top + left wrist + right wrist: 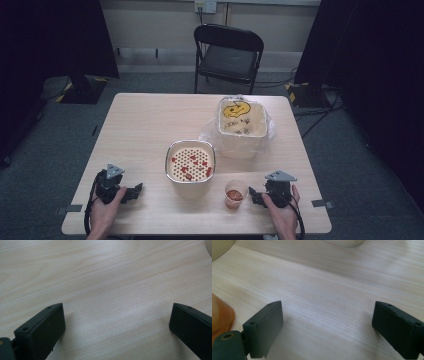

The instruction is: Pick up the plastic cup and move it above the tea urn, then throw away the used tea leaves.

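A cream container point(190, 162) with a perforated insert holds several small red pieces near the table's middle front. To its right stands a small translucent orange cup point(235, 194) with something red inside; its side also shows in the right gripper view point(220, 315). My left gripper point(136, 191) rests on the table at the front left, jaws pointing right, open over bare wood point(116, 315). Just right of the cup lies my right gripper point(252, 194), jaws pointing left, open with nothing between them point(327, 312).
A cream bin point(242, 122) lined with a clear plastic bag stands behind the cup, with yellow peel inside. A black folding chair point(227, 52) stands beyond the wooden table's far edge point(200, 95). Dark curtains hang at both sides.
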Available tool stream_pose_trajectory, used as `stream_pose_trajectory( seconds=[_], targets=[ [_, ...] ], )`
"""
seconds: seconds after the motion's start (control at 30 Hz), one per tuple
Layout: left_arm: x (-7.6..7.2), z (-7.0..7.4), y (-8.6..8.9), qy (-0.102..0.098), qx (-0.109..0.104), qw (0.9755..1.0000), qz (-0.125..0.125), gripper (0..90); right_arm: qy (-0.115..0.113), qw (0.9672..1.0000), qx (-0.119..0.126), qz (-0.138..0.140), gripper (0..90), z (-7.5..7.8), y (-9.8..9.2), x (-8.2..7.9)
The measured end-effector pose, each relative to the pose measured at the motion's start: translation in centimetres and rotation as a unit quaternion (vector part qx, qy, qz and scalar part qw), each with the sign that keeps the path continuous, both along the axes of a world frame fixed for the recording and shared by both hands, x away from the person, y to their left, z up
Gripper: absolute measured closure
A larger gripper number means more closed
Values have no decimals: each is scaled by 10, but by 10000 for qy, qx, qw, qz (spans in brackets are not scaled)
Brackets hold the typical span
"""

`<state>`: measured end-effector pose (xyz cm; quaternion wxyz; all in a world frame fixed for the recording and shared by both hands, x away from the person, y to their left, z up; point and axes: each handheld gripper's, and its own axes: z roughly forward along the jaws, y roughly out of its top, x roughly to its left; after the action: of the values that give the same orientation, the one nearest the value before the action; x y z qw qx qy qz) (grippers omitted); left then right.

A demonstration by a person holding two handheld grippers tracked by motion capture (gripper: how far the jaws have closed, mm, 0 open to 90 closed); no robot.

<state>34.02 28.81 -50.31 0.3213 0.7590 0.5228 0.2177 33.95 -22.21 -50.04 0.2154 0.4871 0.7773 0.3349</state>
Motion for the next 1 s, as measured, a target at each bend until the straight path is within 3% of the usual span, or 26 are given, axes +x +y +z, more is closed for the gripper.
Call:
stream_pose_trajectory(
  seconds=[0.33,0.5,1.0],
  targets=[
    [0,0,0,3,-6,10000,-5,0,-1,9998,17,-174,110,0,2,0],
    [0,0,0,2,-6,10000,-5,0,38,9993,291,-220,142,4,-4,0],
    [0,0,0,1,-4,10000,-4,0,16,9994,296,183,191,20,-2,-26]
  ],
)
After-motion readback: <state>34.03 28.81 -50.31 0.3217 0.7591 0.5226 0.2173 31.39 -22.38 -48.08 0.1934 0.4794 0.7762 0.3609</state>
